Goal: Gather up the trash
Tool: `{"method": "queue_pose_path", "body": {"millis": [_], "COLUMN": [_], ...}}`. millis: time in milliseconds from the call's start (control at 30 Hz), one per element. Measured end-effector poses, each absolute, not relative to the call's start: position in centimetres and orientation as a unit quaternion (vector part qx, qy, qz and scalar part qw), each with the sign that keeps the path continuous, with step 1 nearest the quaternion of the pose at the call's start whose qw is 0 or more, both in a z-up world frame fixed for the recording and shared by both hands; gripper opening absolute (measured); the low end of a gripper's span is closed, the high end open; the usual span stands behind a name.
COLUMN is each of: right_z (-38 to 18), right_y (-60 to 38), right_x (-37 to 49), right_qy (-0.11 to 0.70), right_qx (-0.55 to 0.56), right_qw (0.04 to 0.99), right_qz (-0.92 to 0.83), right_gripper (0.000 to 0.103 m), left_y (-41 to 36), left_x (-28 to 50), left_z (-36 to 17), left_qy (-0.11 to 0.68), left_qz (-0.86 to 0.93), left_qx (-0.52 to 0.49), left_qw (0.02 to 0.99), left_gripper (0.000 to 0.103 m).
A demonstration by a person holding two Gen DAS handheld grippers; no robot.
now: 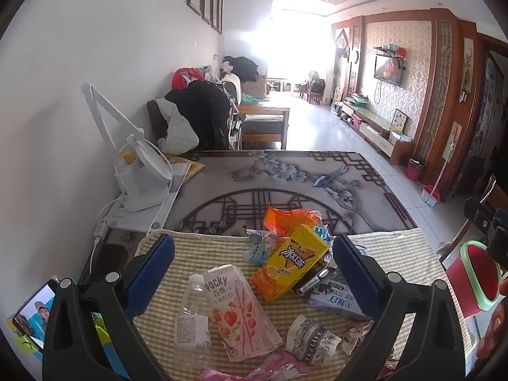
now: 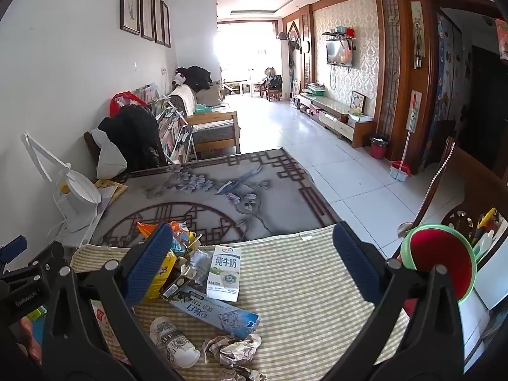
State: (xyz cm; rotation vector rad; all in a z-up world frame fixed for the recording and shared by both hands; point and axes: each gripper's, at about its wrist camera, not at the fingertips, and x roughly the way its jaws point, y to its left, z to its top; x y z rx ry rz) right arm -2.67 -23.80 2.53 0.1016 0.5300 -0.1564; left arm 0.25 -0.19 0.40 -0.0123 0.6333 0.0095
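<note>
Left wrist view: left gripper (image 1: 254, 266) held above the striped mat (image 1: 390, 241), its blue pads (image 1: 152, 273) spread wide apart, nothing clamped.

Items between or under its fingers:
- Pocky box (image 1: 236, 311), pink, lying flat, central and near the camera.
- Clear plastic bottle (image 1: 192, 317), on its side, touching the Pocky box on the left-finger side.
- Yellow-orange drink carton (image 1: 290, 262), tilted, beyond the Pocky box, toward the right finger.
- Orange wrapper (image 1: 287, 217), past the fingertips, at the far end of the heap.
- Blue-and-white toothpaste box (image 1: 333, 301), partly behind the right finger.
- Printed paper cup (image 1: 312, 338), on its side, near the base of the right finger.
- Pink wrappers at the bottom edge, partly cut off.

Outside the left finger: white desk lamp (image 1: 139, 174); phone (image 1: 31, 314) with a lit screen.
Outside the right finger: red bin with green rim (image 1: 476, 276).

Right wrist view: right gripper (image 2: 254, 266), fingers likewise wide apart and empty, over bare mat.
- White milk carton (image 2: 223, 273), upright, between the fingers, nearer the left one.
- Toothpaste box (image 2: 216, 312), flat, just in front of the carton.
- Crumpled paper (image 2: 233, 349), close to the camera, central.
- Paper cup (image 2: 173, 341), on its side, by the left finger's base.
- Red bin (image 2: 441, 260), outside the right finger.
</note>
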Motion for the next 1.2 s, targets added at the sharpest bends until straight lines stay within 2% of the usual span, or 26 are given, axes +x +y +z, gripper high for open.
{"method": "queue_pose_path", "body": {"millis": [1200], "right_z": [2.5], "right_y": [-24.3], "right_x": [-3.5], "right_qy": [0.255], "right_qx": [0.049], "right_qw": [0.962], "right_qz": [-0.082], "right_gripper": [0.100], "left_y": [-0.1], "left_x": [-1.0], "left_z": [0.6], "left_qy": [0.310], "left_qz": [0.008], "left_qx": [-0.005], "left_qw": [0.951], "left_gripper": [0.095]}}
